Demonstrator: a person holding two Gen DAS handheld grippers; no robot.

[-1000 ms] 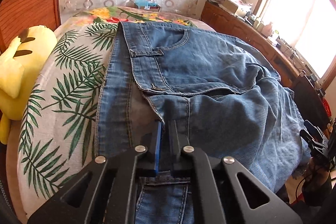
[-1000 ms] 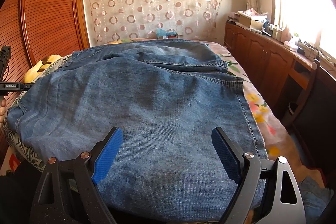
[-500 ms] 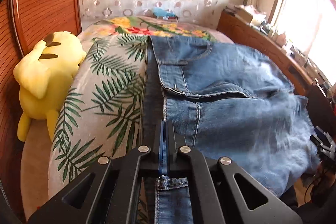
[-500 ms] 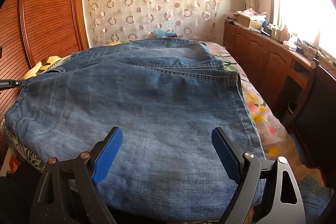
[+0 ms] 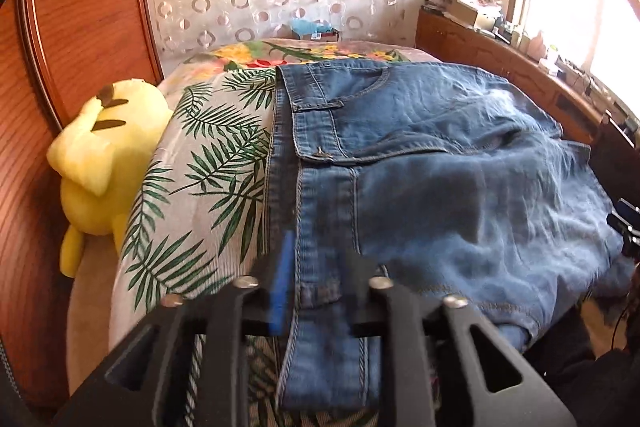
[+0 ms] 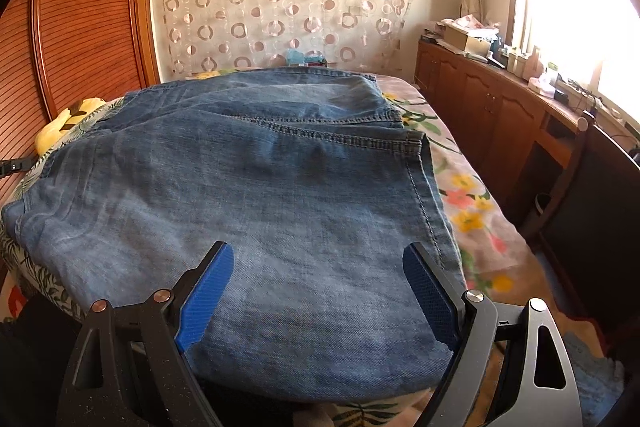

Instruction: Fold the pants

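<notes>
Blue denim pants (image 5: 432,163) lie folded over on the bed, waistband to the left in the left wrist view. They fill the middle of the right wrist view (image 6: 256,195). My left gripper (image 5: 316,259) is open, its fingers a little apart on either side of the waistband edge, which lies between them. The image is blurred there. My right gripper (image 6: 318,279) is wide open and empty, hovering over the near part of the pants.
The bed has a leaf-print cover (image 5: 200,163) and a floral sheet (image 6: 468,203). A yellow plush toy (image 5: 104,155) lies at the bed's left edge by a wooden panel (image 5: 80,27). A wooden cabinet (image 6: 500,115) with clutter runs along the right under the window.
My left gripper was shut on the waistband and has opened, letting it go after moving it across. The pants have settled flatter. My right gripper stayed open and barely moved.
</notes>
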